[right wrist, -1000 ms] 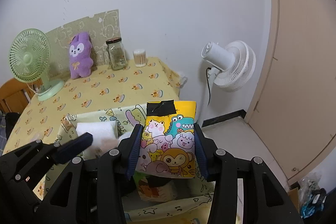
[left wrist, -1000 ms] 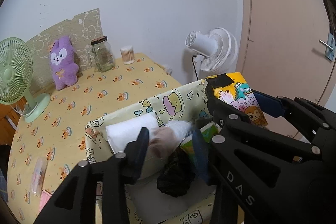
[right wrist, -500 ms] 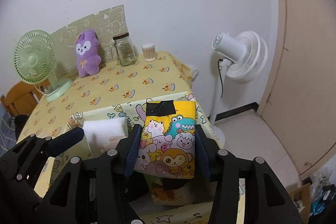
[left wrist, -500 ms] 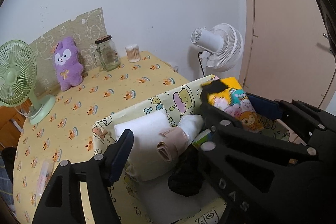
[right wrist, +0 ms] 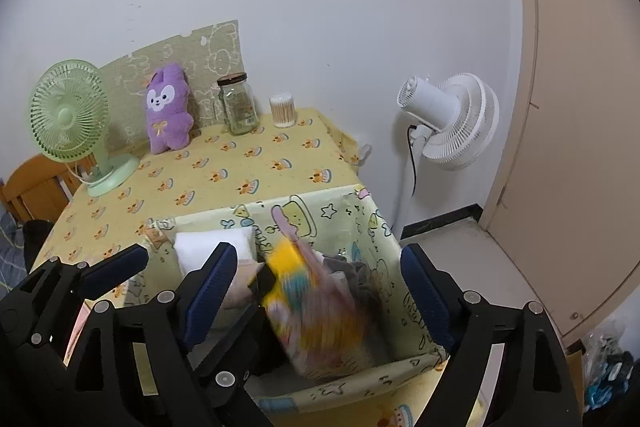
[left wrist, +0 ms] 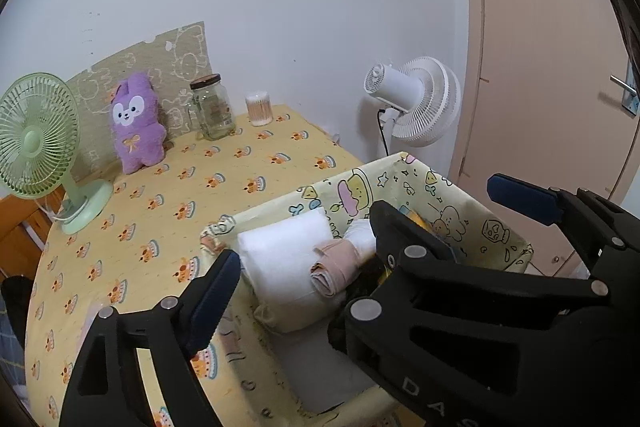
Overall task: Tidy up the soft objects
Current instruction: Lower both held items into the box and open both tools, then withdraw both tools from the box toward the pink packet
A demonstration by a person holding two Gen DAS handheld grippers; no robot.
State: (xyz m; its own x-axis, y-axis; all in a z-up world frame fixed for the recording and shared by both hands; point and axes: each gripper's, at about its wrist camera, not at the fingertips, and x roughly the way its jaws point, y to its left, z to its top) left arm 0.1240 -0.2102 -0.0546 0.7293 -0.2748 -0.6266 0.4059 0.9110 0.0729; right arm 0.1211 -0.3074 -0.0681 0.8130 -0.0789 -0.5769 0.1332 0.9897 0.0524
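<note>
A yellow cartoon-print fabric bin (left wrist: 472,211) (right wrist: 320,219) stands at the table's near right corner. It holds a white folded towel (left wrist: 284,259) (right wrist: 212,247), a beige roll (left wrist: 336,263) and dark cloth. A yellow cartoon pouch (right wrist: 316,303), motion-blurred, is tipping loose into the bin between my right fingers. My right gripper (right wrist: 316,279) is open above the bin; it also shows in the left wrist view (left wrist: 440,211). My left gripper is open and empty over the bin's left rim; only its left finger (left wrist: 212,287) shows, and in the right wrist view (right wrist: 116,267) too.
A purple plush bunny (left wrist: 136,123), a glass jar (left wrist: 212,107) and a cotton-swab tub (left wrist: 259,109) stand along the back wall. A green desk fan (left wrist: 36,143) is at the left. A white floor fan (left wrist: 416,103) and a door (left wrist: 560,47) are at the right.
My right gripper has opened and let go of the yellow pouch, which is dropping into the bin. My left gripper opened, released the beige roll and drew back.
</note>
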